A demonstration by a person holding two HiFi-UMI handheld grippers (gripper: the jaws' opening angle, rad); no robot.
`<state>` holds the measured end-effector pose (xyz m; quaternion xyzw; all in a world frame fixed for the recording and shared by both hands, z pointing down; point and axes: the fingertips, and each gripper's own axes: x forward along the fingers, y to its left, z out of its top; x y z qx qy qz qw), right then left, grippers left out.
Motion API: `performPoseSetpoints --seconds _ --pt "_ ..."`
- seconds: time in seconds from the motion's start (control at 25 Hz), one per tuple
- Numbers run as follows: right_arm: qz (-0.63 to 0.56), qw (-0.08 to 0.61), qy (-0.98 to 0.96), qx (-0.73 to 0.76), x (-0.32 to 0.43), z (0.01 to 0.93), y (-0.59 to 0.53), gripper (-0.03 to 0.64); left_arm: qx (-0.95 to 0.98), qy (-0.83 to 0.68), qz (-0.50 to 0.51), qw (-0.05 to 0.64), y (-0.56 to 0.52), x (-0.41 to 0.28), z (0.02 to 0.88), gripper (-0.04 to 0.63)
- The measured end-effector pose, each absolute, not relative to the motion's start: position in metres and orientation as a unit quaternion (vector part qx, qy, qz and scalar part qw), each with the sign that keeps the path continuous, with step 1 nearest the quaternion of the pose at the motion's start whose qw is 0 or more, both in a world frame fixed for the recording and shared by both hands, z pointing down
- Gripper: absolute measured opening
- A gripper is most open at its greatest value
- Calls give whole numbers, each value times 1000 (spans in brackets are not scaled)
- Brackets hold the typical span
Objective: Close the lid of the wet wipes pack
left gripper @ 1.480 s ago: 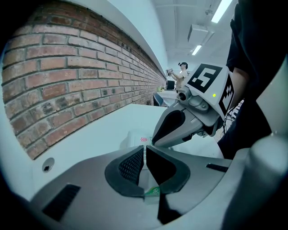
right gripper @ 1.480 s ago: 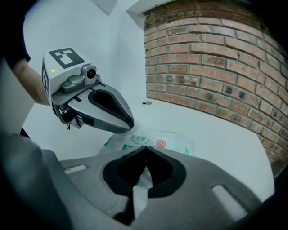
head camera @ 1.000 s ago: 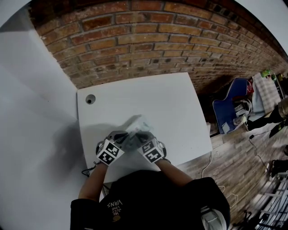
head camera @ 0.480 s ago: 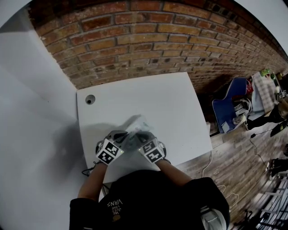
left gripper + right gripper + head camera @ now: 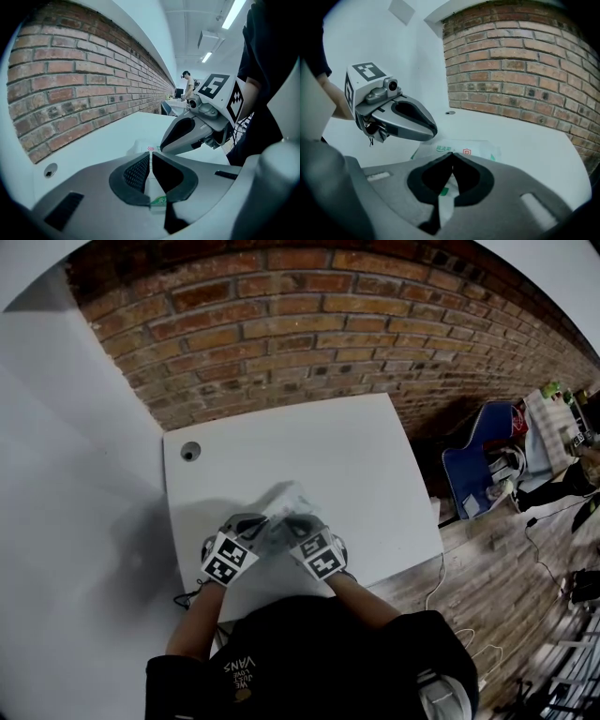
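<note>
Left gripper (image 5: pixel 151 161): jaws drawn almost together on a thin edge of the wet wipes pack (image 5: pixel 139 146); a white strip with a green print runs down the slot between them
Right gripper (image 5: pixel 452 169): jaws clamped on a thin fold of the same pack; white film with a green mark trails back between them toward the camera
Pack position: flat on the white table (image 5: pixel 366 451), printed face up, its body just beyond both sets of fingertips; the two grippers meet over its near edge, tips close to each other
Lid: not made out in any view (under the fingers, or too small to tell), so open or shut is undecided
Step, as judged: both tools grip film rather than press a flap, so closing is not yet shown as done
Risk 1: with both jaws clamped on soft film, any pull apart could stretch or tear the wrapper, or lift the light pack off the table
Risk 2: tips are near each other, so a move toward the lid could knock one gripper against the other
Risk 3: if one side lets go, a press from the other could slide the pack away from the fingers
Surroundings: brick wall (image 5: pixel 281 324) beyond the far table edge; cable hole (image 5: pixel 190 452) well apart from the fingers, far left
</note>
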<state>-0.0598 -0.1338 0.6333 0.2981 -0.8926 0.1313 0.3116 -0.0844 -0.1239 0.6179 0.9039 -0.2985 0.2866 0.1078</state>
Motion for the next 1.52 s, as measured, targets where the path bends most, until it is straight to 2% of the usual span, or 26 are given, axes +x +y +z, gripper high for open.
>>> performPoseSetpoints --seconds 1.52 --pt "79 141 -918 361 -47 489 -117 -2 908 -391 143 43 -98 -111 508 23"
